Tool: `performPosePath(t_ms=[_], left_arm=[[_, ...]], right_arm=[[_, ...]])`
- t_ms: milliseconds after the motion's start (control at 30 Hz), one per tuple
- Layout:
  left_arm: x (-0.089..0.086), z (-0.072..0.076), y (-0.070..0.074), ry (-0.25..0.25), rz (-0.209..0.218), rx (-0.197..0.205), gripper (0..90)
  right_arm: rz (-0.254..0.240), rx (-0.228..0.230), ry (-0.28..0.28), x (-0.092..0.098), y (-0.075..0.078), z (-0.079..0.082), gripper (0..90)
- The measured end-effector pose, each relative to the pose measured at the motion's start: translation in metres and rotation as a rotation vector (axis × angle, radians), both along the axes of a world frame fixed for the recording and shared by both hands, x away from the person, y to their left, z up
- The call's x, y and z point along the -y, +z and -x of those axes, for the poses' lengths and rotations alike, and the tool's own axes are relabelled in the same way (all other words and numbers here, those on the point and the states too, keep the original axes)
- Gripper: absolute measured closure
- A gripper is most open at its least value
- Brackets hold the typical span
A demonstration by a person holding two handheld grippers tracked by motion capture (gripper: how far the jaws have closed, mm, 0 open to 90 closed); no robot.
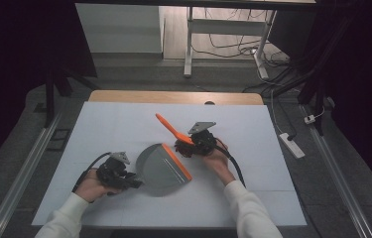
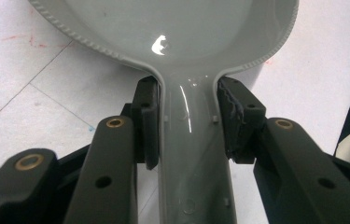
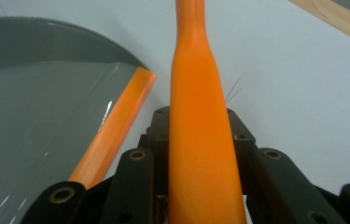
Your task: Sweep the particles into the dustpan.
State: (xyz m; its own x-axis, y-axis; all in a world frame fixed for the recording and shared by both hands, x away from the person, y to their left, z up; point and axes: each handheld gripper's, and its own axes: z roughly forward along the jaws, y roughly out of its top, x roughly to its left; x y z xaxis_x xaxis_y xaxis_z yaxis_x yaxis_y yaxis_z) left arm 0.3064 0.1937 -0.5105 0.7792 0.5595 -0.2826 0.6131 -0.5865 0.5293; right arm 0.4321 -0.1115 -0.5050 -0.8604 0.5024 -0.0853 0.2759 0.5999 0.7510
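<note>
A grey dustpan with an orange front lip lies on the white table near the middle. My left gripper is shut on the dustpan's handle; the black pads press both sides of the grey neck just below the pan. An orange brush handle slants up and away from my right gripper, which is shut on it. In the right gripper view the orange handle runs up between the jaws, with the dustpan's orange lip just to its left. The brush's bristle end is hidden.
A white table top spans the view, with a wooden edge at the far side. Beyond stand a desk frame and cables on the floor. A white power strip lies off the right edge.
</note>
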Motion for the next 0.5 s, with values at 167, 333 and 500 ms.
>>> performPosePath(t_ms=[167,333,500], left_arm=[[0.0001,0.0001,-0.0001,0.000,0.000,-0.001,62.0],[0.0002,-0.0001,-0.0003,-0.001,-0.001,-0.002,62.0],[0.0003,0.0001,-0.0003,0.000,0.000,-0.002,62.0]], right_arm=[[0.002,0.001,0.005,-0.0020,0.0000,0.0014,69.9],[-0.002,-0.005,0.010,-0.0030,-0.0002,0.0023,69.9],[-0.001,-0.005,0.017,-0.0051,-0.0003,0.0040,69.9]])
